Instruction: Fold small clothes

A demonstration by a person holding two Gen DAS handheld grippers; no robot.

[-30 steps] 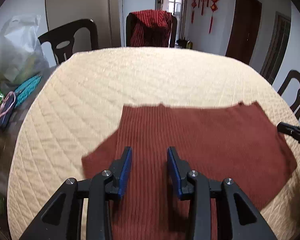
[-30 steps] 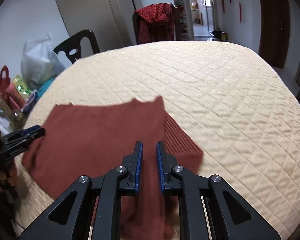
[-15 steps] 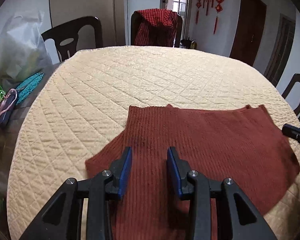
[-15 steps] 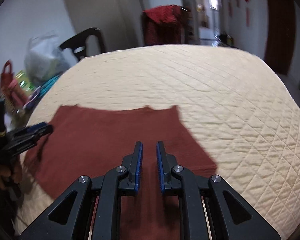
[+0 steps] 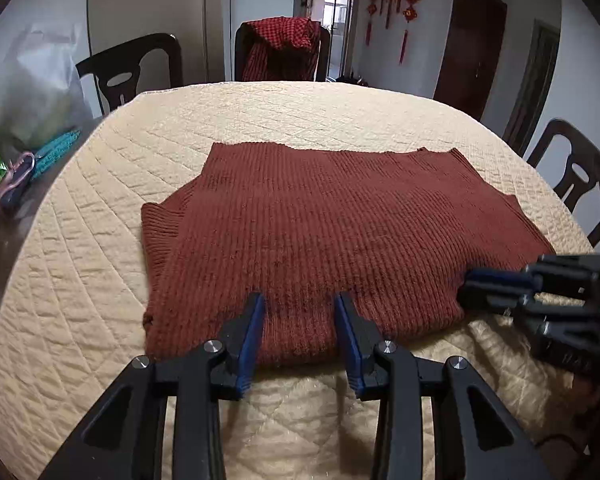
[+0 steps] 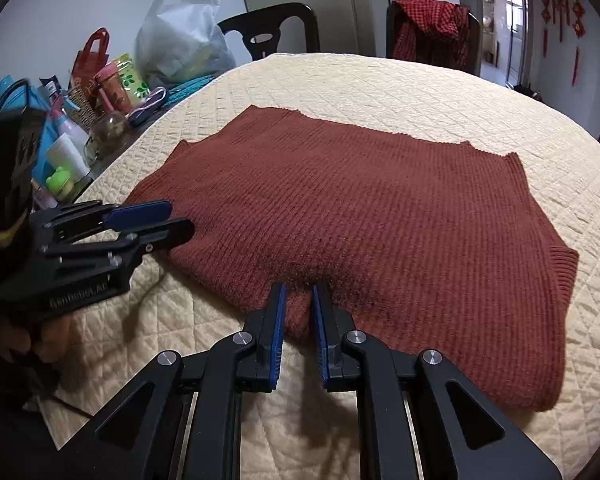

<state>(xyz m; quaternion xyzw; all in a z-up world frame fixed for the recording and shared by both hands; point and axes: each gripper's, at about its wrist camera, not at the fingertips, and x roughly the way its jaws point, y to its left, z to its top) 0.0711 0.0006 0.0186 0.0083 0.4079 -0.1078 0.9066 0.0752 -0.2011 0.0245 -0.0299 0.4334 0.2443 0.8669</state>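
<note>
The rust-red knit garment (image 5: pixel 332 220) lies flat on the quilted counter (image 5: pixel 100 280), its long axis running across both your claws. Your left claw (image 5: pixel 299 320) stands spread astride the near folded edge; your right claw (image 6: pixel 299 312), narrowly parted, has that edge bunched between its pads. The garment stretches away ahead of both.

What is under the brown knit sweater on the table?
The brown knit sweater lies on a cream quilted table cover. The table itself is covered and cannot be seen.
</note>
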